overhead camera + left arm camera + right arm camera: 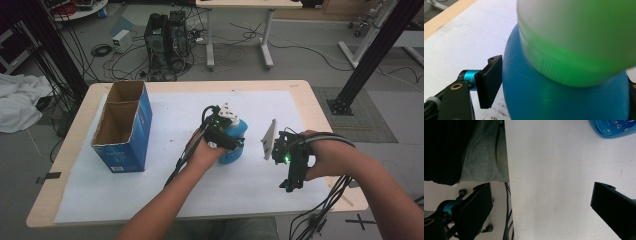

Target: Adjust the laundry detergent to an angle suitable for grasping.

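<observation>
High view has the left hand-held gripper [226, 137] clamped on a round blue plastic bottle with white cap [234, 150] mid-worktop [300, 92]; right hand-held gripper [292, 182] hangs open. I'd grip low and lift straight.

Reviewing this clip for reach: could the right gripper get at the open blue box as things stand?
Probably not directly: the left gripper and blue bottle sit between the right gripper and the blue box.
</observation>
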`<action>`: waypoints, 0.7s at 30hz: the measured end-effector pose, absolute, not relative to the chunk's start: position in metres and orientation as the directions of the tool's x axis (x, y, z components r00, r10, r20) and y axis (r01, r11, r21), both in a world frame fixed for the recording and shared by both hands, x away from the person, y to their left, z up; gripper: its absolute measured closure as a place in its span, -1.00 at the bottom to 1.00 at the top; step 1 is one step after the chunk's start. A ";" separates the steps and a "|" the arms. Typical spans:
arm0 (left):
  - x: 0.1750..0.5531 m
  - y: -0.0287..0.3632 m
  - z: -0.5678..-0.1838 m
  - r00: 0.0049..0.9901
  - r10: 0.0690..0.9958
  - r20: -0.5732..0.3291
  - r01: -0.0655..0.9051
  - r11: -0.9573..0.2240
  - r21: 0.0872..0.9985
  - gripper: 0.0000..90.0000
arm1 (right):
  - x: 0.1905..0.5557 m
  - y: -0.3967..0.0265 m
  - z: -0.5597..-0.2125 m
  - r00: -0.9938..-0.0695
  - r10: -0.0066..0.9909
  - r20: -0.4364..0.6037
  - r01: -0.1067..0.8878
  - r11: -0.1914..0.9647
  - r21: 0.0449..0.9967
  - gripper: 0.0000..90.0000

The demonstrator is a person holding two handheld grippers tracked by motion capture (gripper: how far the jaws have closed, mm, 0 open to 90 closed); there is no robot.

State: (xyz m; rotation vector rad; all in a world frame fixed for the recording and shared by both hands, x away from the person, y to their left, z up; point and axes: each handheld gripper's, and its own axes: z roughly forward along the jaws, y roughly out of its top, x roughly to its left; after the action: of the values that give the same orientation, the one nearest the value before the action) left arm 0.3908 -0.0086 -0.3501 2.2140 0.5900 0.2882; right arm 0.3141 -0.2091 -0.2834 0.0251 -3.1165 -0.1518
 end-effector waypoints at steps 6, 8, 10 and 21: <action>0.390 -0.010 -0.350 0.866 0.500 0.008 0.323 -0.570 0.756 -0.35 | 0.315 -0.209 -0.284 -1.000 -0.023 0.018 -0.021 0.995 0.100 -0.93; 0.390 -0.009 -0.350 0.865 0.502 0.009 0.324 -0.571 0.754 -0.34 | 0.315 -0.209 -0.285 -1.000 -0.012 0.021 -0.010 0.995 0.098 -0.93; 0.389 -0.011 -0.350 0.860 0.510 -0.001 0.331 -0.557 0.761 -0.29 | 0.315 -0.209 -0.286 -1.000 -0.002 0.025 0.000 0.995 0.100 -0.93; 0.387 -0.012 -0.350 0.863 0.503 0.052 0.292 -0.580 0.761 -0.06 | 0.317 -0.209 -0.286 -1.000 -0.016 0.022 -0.013 0.995 0.102 -0.93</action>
State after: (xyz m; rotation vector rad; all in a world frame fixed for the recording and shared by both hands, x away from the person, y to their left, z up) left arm 0.3867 -0.0123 -0.3497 2.2244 0.5719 0.3345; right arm 0.3170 -0.2086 -0.2855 0.0228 -3.1148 -0.1585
